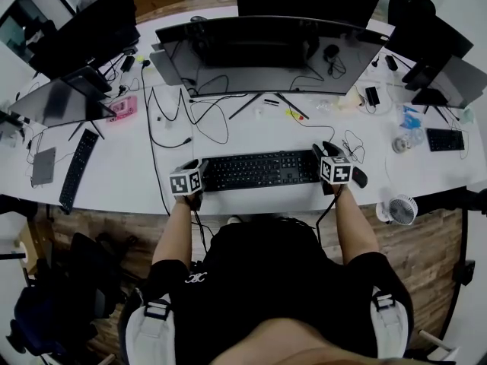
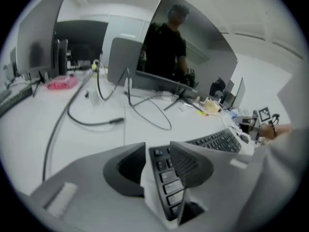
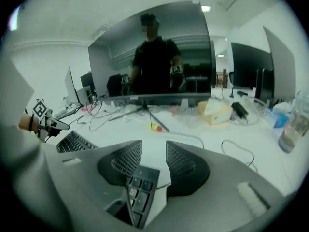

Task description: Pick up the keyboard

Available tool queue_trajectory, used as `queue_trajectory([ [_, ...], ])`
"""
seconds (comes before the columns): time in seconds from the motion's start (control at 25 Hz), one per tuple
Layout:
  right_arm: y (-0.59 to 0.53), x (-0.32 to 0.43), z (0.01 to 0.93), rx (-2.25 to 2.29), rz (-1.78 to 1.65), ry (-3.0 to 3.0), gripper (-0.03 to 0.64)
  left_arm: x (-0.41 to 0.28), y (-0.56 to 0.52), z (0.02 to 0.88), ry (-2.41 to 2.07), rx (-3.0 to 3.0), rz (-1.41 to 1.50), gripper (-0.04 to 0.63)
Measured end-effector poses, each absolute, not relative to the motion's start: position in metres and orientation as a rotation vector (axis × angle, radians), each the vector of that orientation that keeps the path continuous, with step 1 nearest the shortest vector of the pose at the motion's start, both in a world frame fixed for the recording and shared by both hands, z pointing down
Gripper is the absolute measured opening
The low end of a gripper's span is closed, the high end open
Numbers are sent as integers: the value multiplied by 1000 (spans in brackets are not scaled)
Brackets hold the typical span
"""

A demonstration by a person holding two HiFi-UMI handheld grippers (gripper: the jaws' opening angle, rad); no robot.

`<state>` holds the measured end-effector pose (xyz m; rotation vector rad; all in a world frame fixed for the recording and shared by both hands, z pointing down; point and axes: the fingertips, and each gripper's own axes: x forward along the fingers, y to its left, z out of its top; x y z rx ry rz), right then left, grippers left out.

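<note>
A black keyboard (image 1: 262,169) lies along the white desk (image 1: 129,166) just before the front edge. My left gripper (image 1: 198,170) is at its left end and my right gripper (image 1: 326,157) at its right end. In the left gripper view the keyboard's end column of keys (image 2: 166,182) runs between the narrowly spaced pads, and the left gripper (image 2: 158,151) is shut on it. The right gripper view shows the other end of the keyboard (image 3: 139,191) caught the same way in the right gripper (image 3: 154,149). I cannot tell whether the keyboard is off the desk.
A wide curved monitor (image 1: 266,52) stands right behind the keyboard, with loose cables (image 1: 183,120) at its left foot. A second keyboard (image 1: 76,169) lies far left, a third keyboard (image 1: 445,139) far right. A small white fan (image 1: 401,209) stands at the front right edge.
</note>
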<state>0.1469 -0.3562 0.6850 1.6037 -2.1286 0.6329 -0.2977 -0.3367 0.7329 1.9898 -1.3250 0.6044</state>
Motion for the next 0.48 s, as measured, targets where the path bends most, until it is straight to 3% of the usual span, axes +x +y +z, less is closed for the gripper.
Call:
queue_trajectory([
  [0.08, -368, 146, 636, 1704, 505, -2209, 141, -304, -352, 697, -1457, 2061, 558, 164],
  [0.16, -374, 138, 579, 1780, 346, -2302, 13, -300, -365, 648, -1564, 2151, 463, 115],
  [0.24, -374, 123, 519, 1825, 170, -2404, 3, -293, -373, 591, -1656, 2245, 343, 54],
  [0.48, -356, 93, 388, 1958, -163, -2574, 3, -264, -366, 445, -1792, 2483, 38, 54],
])
